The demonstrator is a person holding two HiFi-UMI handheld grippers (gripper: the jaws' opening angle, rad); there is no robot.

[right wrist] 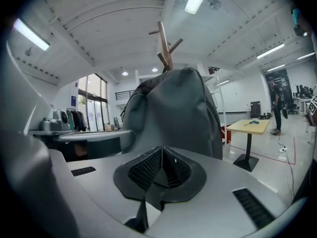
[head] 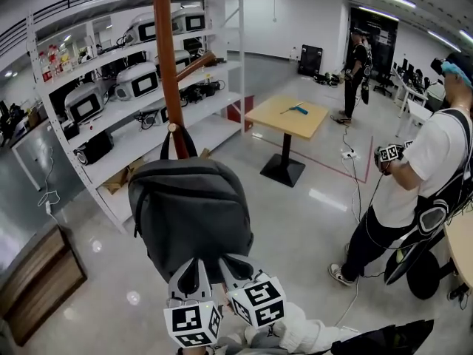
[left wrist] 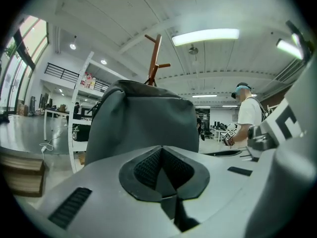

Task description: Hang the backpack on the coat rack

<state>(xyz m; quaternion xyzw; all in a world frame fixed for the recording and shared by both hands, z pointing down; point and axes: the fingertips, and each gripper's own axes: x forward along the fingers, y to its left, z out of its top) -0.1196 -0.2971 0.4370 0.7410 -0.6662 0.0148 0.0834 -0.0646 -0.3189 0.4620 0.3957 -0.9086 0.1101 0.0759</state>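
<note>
Grey backpack (head: 191, 217) hangs by its top loop (head: 174, 133) on a coat rack (head: 166, 58) peg; hang step looks done. Just below the bag, left hand-held gripper (head: 194, 266) & right hand-held gripper (head: 236, 263) have jaws together, empty. Next: back both away w/o snagging the bag.

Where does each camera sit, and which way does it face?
Head view: on the person's head, facing steeply down at the backpack hung on the coat rack; left gripper, right gripper, a sleeve show.
Left gripper view: on the left gripper, facing the backpack along its shut jaws.
Right gripper view: on the right gripper, likewise, jaws shut.
Shared: all three show backpack and coat rack.
</note>
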